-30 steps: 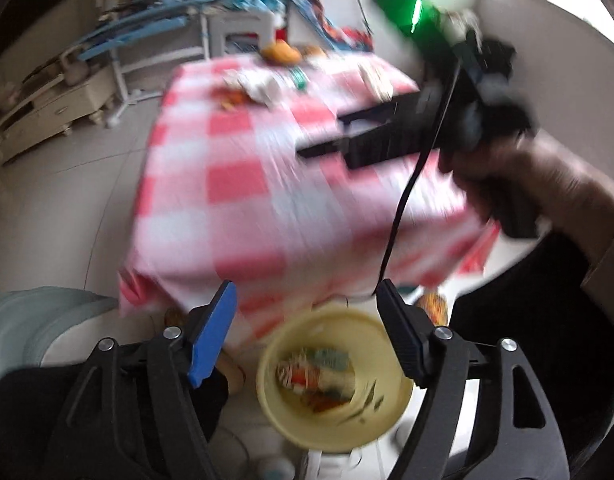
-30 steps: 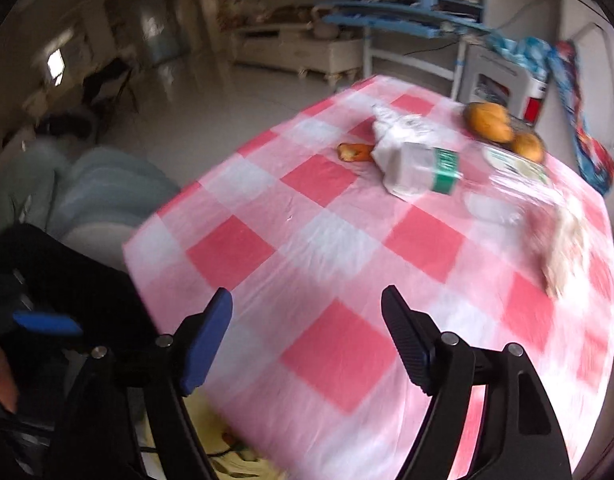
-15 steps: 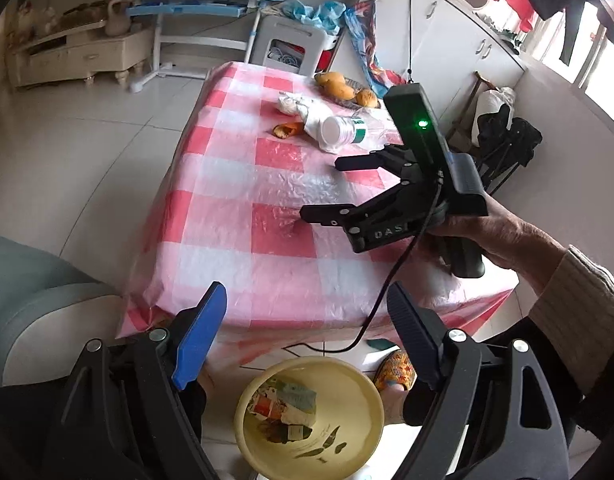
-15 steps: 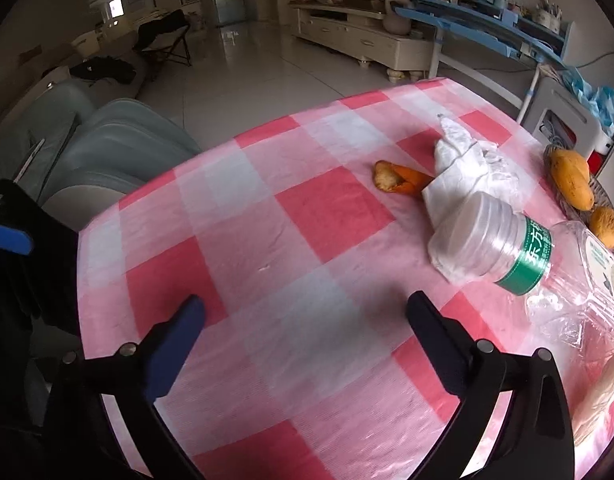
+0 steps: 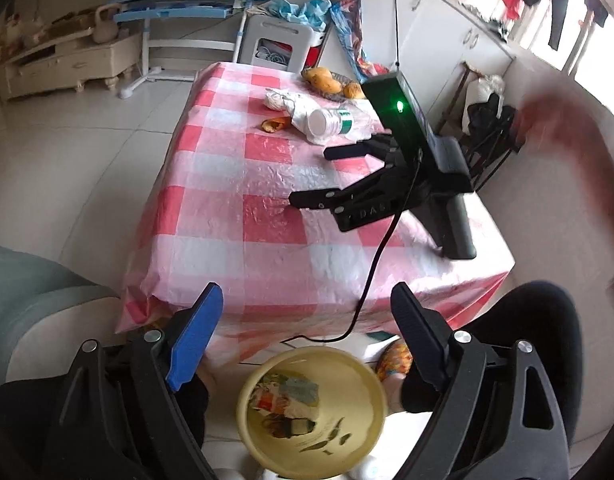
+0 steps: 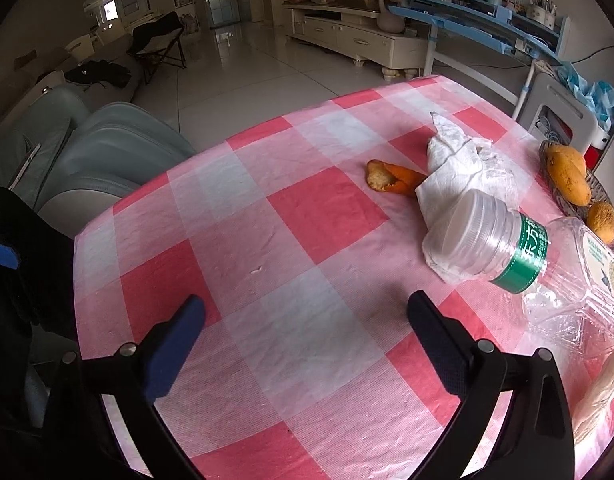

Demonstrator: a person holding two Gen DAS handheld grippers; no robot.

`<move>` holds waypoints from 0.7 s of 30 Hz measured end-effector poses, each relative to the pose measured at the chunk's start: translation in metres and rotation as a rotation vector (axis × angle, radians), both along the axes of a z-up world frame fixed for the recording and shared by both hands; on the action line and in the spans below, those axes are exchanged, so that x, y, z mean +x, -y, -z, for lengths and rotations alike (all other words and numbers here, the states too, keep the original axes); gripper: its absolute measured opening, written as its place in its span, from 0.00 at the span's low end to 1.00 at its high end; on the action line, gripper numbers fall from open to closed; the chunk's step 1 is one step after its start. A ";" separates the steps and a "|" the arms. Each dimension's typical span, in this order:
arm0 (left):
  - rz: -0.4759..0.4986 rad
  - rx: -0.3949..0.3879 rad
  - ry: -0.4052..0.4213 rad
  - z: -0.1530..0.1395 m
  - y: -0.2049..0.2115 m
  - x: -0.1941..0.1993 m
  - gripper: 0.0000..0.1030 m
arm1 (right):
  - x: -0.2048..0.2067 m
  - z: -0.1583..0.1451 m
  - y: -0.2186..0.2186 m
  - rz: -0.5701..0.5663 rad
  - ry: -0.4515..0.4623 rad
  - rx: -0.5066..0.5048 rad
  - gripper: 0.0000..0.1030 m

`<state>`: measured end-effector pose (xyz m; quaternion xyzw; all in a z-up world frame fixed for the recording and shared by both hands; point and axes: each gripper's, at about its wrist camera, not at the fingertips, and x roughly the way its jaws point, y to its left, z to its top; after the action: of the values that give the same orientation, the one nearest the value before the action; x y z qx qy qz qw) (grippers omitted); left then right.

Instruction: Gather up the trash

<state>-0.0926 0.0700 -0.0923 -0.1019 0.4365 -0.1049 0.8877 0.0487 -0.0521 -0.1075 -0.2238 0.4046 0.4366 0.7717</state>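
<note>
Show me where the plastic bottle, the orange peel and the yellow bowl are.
plastic bottle (image 6: 519,258), right wrist view, on its green label band.
orange peel (image 6: 391,176), right wrist view, on the middle of the peel.
yellow bowl (image 5: 369,376), left wrist view, on its inner wall.

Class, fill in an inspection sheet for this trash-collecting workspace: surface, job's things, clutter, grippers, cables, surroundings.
Surface: table under a pink checked cloth.
Job's things: plastic bottle lying on a crumpled tissue; orange peel beside it; yellow bowl on the floor holding scraps.
Clutter: mangoes on a dish.
Grippers: left gripper and right gripper both open, empty.
Cables: black cable trailing from the right gripper.
Surroundings: grey sofa, blue desk.
</note>
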 end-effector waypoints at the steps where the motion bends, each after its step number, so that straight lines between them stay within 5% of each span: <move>1: 0.011 0.022 0.000 0.001 0.004 0.000 0.80 | 0.000 0.000 0.000 0.000 0.000 0.000 0.93; 13: 0.144 0.230 0.114 -0.008 0.043 -0.018 0.80 | 0.002 0.000 -0.001 0.001 0.001 0.000 0.93; 21: 0.102 0.106 0.075 -0.010 0.020 -0.005 0.80 | 0.001 0.001 -0.002 0.001 0.001 0.001 0.93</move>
<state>-0.0981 0.0500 -0.0820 -0.0285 0.4126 -0.1305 0.9011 0.0500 -0.0503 -0.1085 -0.2234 0.4042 0.4362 0.7723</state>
